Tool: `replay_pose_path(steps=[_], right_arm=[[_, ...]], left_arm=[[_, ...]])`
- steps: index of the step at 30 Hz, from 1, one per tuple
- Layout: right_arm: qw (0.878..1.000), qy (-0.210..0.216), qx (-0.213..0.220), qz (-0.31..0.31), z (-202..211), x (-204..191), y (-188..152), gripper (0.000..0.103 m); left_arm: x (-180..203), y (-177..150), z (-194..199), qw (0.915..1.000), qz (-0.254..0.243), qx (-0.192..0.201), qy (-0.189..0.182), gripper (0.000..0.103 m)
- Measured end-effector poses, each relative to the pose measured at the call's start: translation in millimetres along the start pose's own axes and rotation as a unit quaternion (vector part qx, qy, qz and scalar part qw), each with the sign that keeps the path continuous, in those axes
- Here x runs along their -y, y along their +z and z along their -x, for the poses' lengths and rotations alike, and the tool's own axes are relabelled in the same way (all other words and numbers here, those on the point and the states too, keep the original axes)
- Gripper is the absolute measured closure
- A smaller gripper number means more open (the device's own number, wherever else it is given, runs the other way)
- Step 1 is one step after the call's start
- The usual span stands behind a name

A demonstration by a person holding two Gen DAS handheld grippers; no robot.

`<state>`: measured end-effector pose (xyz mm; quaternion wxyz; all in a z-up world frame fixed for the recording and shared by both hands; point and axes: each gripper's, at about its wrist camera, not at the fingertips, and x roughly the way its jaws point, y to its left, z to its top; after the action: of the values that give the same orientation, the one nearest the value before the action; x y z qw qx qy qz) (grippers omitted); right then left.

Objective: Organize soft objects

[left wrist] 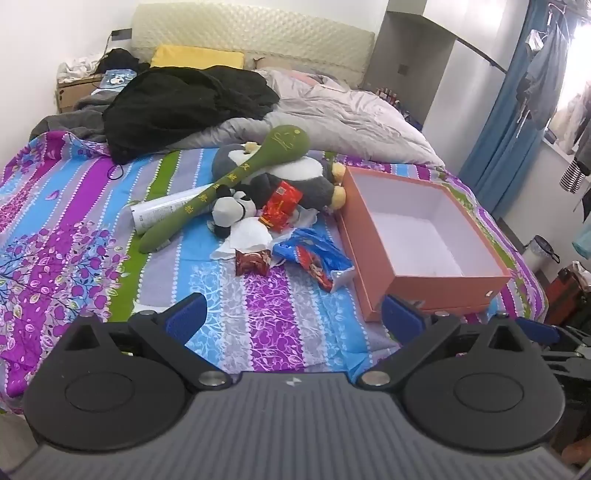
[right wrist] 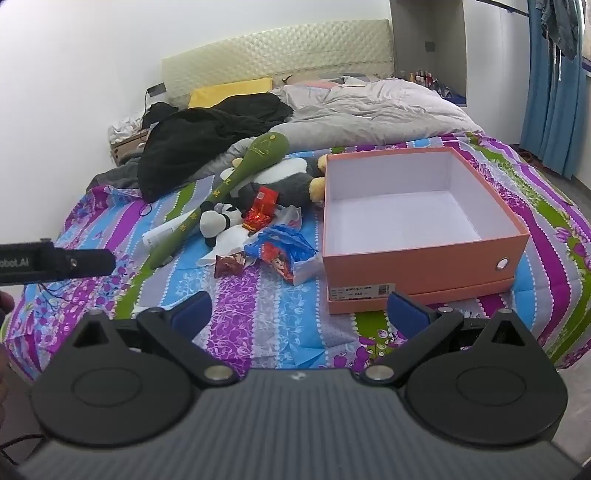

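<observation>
Bed (left wrist: pixel 55 206), striped floral sheet: we log a bare strip of sheet along the near edge, just ahead of both grippers, as the open room.

Left gripper (left wrist: pixel 291 317): released, jaws spread wide, nothing between them, hovering over the near sheet.

Right gripper (right wrist: pixel 299 314): likewise released and empty, its right pad close to the box's near wall.

Orange box (right wrist: pixel 424 264): open, white inside, nothing in it, resting on its lid at the right side of the bed, with sheet showing beyond it to the bed's right edge.

Soft items, heaped just left of the box: large grey-and-white plush (left wrist: pixel 295 177); long green plush club (left wrist: pixel 221 184) lying across it; small panda plush (left wrist: pixel 232 212) touching the club.

Clutter between the heap and us: white tube (left wrist: pixel 162 214) under the club; red packet (left wrist: pixel 282 205); white tissue (left wrist: pixel 247 236); small dark-red packet (left wrist: pixel 253 262); blue snack bag (left wrist: pixel 317 258), just beside the box's left wall.

Farther back: black garment (left wrist: pixel 177 107), grey duvet (left wrist: pixel 332 118), yellow pillow (left wrist: pixel 197 57), padded headboard (left wrist: pixel 251 33).
</observation>
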<state>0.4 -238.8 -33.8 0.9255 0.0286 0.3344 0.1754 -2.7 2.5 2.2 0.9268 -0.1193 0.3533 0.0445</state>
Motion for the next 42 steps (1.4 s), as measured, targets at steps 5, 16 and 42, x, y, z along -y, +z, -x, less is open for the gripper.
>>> replay_pose_path(steps=[5,16,42], right_arm=[[1.000,-0.003,0.000,0.002,-1.1,0.2,0.0,0.000],[1.000,-0.007,-0.001,0.010,-2.1,-3.3,0.0,0.000],[1.000,-0.014,-0.013,0.002,-9.7,-0.3,-3.3,0.000]], left_arm=[[0.8,-1.4,1.0,1.0000,-0.002,0.001,-0.002,0.001],[0.0,-1.1,1.2,1.0000,-0.002,-0.001,0.004,0.001],[-5.2,-4.4,-4.7,0.9999,-0.006,-0.007,0.006,0.001]])
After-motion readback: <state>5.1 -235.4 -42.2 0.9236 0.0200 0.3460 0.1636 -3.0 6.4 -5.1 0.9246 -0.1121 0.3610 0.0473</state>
